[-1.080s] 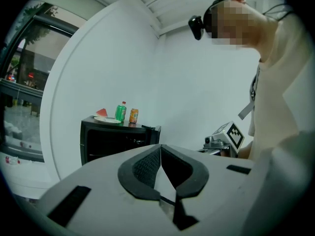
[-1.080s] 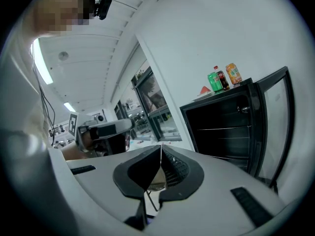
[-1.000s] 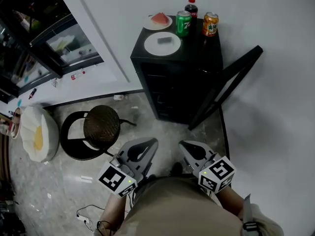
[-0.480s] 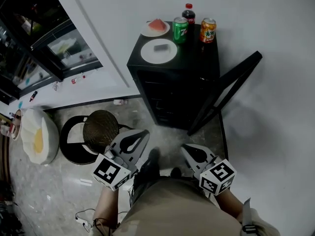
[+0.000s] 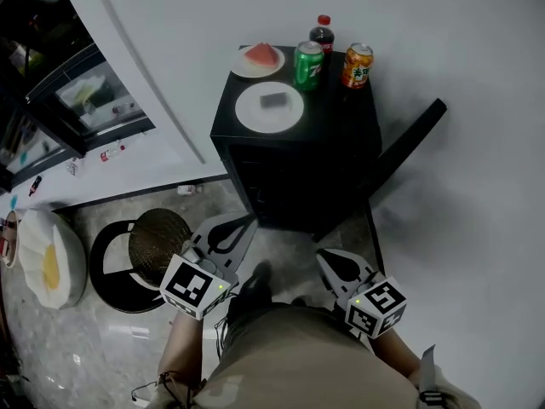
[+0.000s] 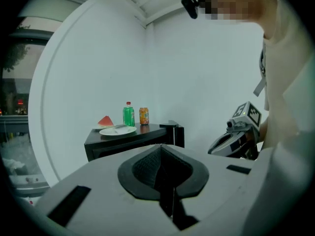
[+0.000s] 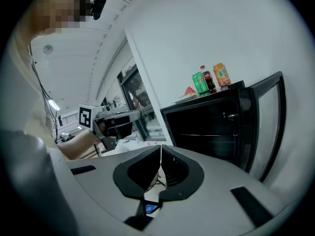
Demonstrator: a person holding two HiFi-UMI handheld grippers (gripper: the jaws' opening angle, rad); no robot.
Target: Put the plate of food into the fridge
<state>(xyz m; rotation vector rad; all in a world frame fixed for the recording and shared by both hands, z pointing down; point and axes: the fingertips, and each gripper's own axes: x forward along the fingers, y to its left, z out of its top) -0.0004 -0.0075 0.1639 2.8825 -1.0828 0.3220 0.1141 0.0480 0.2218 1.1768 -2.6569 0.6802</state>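
A small black fridge (image 5: 294, 164) stands against the white wall with its glass door (image 5: 400, 162) swung open to the right. On its top sit a white plate with a dark piece of food (image 5: 269, 106), a second plate with a watermelon slice (image 5: 258, 59), a green can (image 5: 307, 64), an orange can (image 5: 357, 65) and a dark bottle (image 5: 321, 34). My left gripper (image 5: 241, 225) and right gripper (image 5: 328, 262) hover low in front of the fridge, both shut and holding nothing. The plates show small in the left gripper view (image 6: 117, 130).
A round black stool (image 5: 145, 250) stands on the marble floor to the left of the fridge. Further left lies a white and yellow cushion-like object (image 5: 49, 262). A glass-fronted cabinet (image 5: 81, 100) lines the upper left. A cable (image 5: 170, 380) trails on the floor.
The fridge has drawn closer and more central in the head view as the person steps toward it. Both grippers stay shut and low, the left one shifting slightly forward.
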